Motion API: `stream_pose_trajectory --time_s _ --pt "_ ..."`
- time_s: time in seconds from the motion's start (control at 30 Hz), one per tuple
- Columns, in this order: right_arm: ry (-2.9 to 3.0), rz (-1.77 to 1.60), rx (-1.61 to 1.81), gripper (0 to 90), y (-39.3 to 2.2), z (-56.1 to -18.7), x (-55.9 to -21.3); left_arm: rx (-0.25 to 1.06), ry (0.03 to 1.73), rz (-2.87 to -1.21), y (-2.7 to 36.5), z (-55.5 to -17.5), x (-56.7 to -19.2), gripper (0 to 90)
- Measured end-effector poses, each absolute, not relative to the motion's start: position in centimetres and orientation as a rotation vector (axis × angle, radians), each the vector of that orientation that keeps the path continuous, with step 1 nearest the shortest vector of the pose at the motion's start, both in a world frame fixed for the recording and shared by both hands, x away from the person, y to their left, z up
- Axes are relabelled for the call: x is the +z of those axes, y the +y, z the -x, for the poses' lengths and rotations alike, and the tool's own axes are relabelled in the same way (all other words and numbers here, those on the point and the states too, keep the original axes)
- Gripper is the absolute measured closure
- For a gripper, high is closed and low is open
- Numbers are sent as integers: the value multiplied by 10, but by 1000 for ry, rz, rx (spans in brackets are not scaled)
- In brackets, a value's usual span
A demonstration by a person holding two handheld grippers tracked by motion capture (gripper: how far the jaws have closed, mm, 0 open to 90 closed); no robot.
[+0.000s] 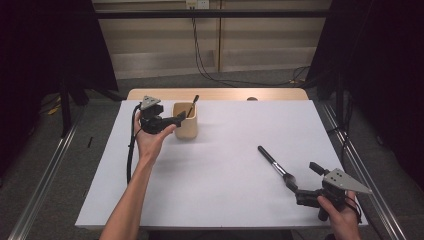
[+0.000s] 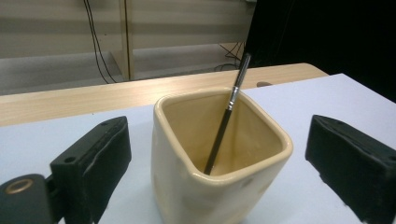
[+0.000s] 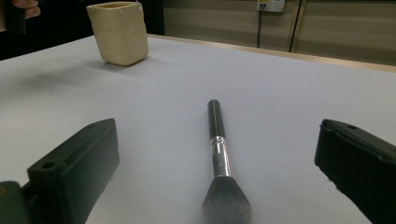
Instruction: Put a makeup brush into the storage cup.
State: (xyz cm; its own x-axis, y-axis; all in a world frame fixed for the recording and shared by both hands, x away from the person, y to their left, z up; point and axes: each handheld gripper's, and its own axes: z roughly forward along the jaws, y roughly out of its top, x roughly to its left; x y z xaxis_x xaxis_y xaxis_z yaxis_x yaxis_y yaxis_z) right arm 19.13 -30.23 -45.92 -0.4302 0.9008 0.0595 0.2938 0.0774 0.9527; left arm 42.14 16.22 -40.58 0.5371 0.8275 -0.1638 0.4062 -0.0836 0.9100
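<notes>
thin brush (image 2: 232,100) stands in the cup (image 2: 219,154), left gripper (image 2: 219,163) jaws apart around it (nothing pinched). big brush (image 3: 220,158) lies on the table, right gripper (image 3: 219,177) wide open over it; next, probably close on its handle

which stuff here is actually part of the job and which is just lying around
Part of the job:
- cream cup
- thin brush standing in the cup
- large makeup brush lying on the white table
- left gripper, open at the cup
- right gripper, open at the large brush

Lying about:
- cables on the floor behind the table
- wall socket
</notes>
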Motion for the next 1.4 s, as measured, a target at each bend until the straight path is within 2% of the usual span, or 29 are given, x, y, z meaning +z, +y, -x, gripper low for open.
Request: stream_pose_trajectory --time_s 0.07,0.43,0.6,0.93,1.03,1.1,1.4 --pt "1788 -1184 1366 0 -302 -191 -459 491 987 -1709 164 -417 -405 23" --pt "1788 -1183 1366 0 -302 -191 -459 542 972 -1700 174 -398 -403 43" --pt "1787 -1182 1367 0 -302 -191 -459 510 956 -1696 184 -390 -402 48" --pt "1786 -1185 1364 0 -301 -191 -459 586 920 -1629 202 -366 -409 46" --pt "1786 -1185 1363 0 -301 -191 -459 665 918 -1621 205 -358 -409 46" --pt "1786 -1185 1362 0 -301 -191 -459 632 921 -1593 208 -354 -410 47" --pt "1783 -1185 1362 0 -302 -190 -459 664 920 -1627 219 -330 -409 51"
